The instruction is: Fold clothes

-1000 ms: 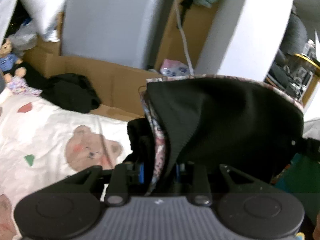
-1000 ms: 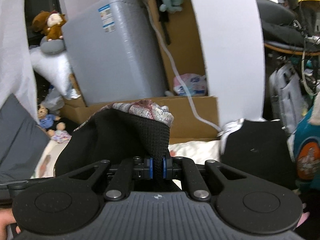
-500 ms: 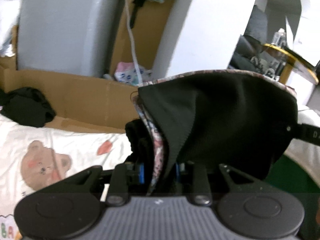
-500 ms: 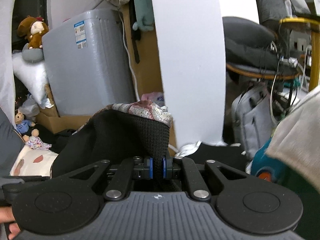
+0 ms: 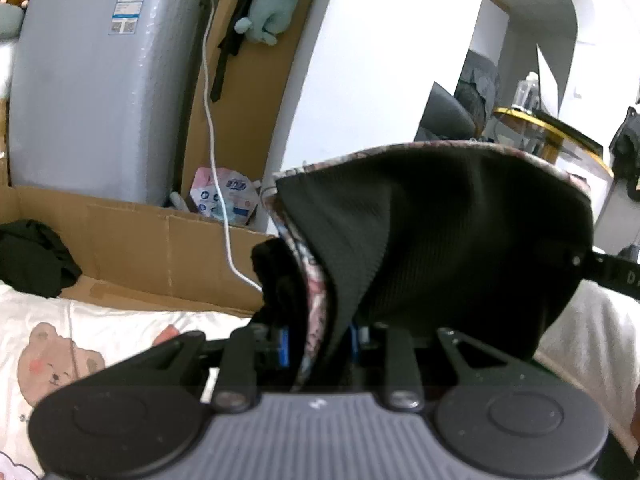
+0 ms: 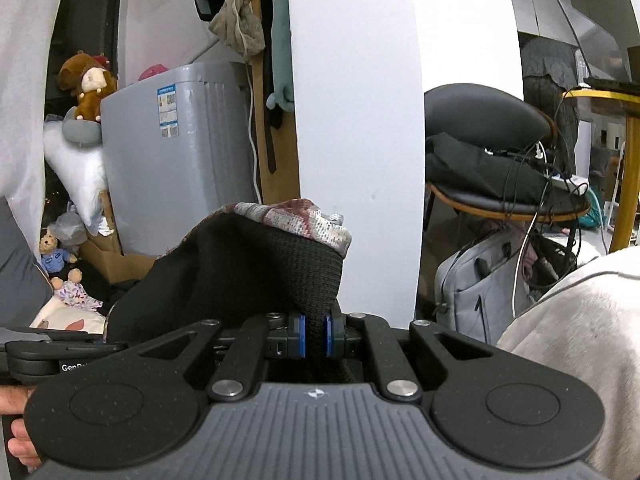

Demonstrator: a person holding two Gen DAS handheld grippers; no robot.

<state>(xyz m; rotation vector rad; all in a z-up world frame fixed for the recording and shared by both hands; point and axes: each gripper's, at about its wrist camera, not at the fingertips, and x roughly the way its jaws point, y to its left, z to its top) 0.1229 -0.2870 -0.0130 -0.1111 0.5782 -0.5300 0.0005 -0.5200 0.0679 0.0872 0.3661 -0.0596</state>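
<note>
A black knit garment (image 5: pixel 440 240) with a patterned pink-and-grey outer face is held up in the air between the two grippers. In the left wrist view, the left gripper (image 5: pixel 318 346) is seen clenched on a bunched edge of the garment, the cloth rising from between its blue-padded fingers and spreading up and to the right, where it fills the middle of the view. In the right wrist view, the right gripper (image 6: pixel 314 336) is seen closed tightly on another fold of the same garment (image 6: pixel 256 268), which rises just above the fingers and drapes away to the left; the patterned face shows along its top edge.

Below and to the left of the left gripper, a white bedsheet with bear prints (image 5: pixel 60 360) is seen, with a cardboard box (image 5: pixel 152 240) beyond it and a grey appliance (image 5: pixel 100 88) further back. A white pillar (image 6: pixel 356 120) stands behind the garment in the right wrist view.

Compared with a second ago, both grips are unchanged, but the garment has been lifted and swung to the right: less of the bedsheet is shown at the left, and a grey bag (image 6: pixel 492 280) and a chair piled with dark cloth (image 6: pixel 492 176) have come into view at the right.
</note>
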